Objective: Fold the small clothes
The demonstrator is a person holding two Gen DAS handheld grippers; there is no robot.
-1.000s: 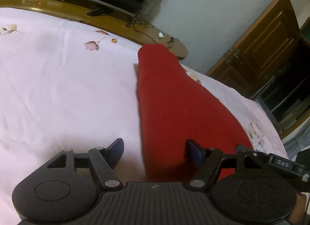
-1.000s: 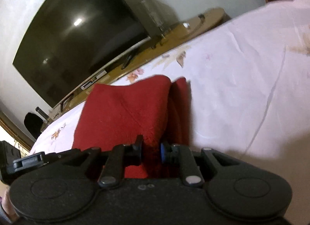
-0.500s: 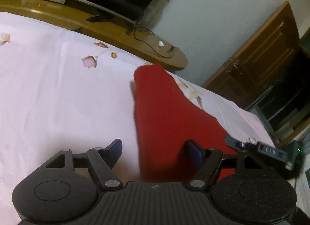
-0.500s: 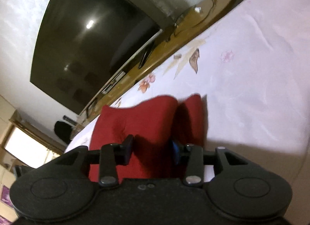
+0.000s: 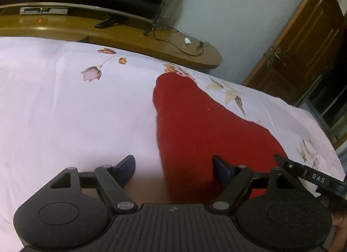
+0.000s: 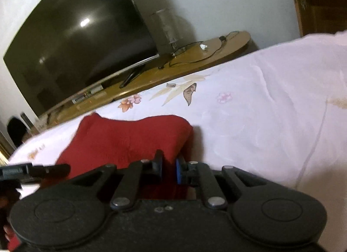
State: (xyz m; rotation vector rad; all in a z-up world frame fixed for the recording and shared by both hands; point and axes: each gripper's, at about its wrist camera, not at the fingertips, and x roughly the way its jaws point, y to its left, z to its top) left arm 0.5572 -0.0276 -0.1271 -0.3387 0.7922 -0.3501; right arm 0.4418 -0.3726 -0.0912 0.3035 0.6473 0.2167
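A folded red garment (image 5: 206,126) lies lengthwise on the white flowered bedsheet (image 5: 65,111). My left gripper (image 5: 172,162) hovers at its near end with its jaws wide and still opening. The garment's left edge lies between the fingers and the pads do not press it. In the right wrist view the red garment (image 6: 125,137) rises in a hump just ahead. My right gripper (image 6: 168,163) is at the garment's near right corner, jaws narrow and closing, with red fabric pinched between the blue pads. Each gripper's tip shows at the edge of the other's view.
A wooden TV stand (image 5: 151,43) runs along the far side of the bed, carrying a large dark television (image 6: 71,41), a clear vase (image 6: 167,28) and cables. A brown wooden wardrobe (image 5: 303,45) stands at the right. Bare sheet (image 6: 260,111) spreads to the right of the garment.
My left gripper drew back along the garment, and more sheet shows beyond it. The right gripper's jaws widened, then narrowed again on the red fabric, and its view rolled.
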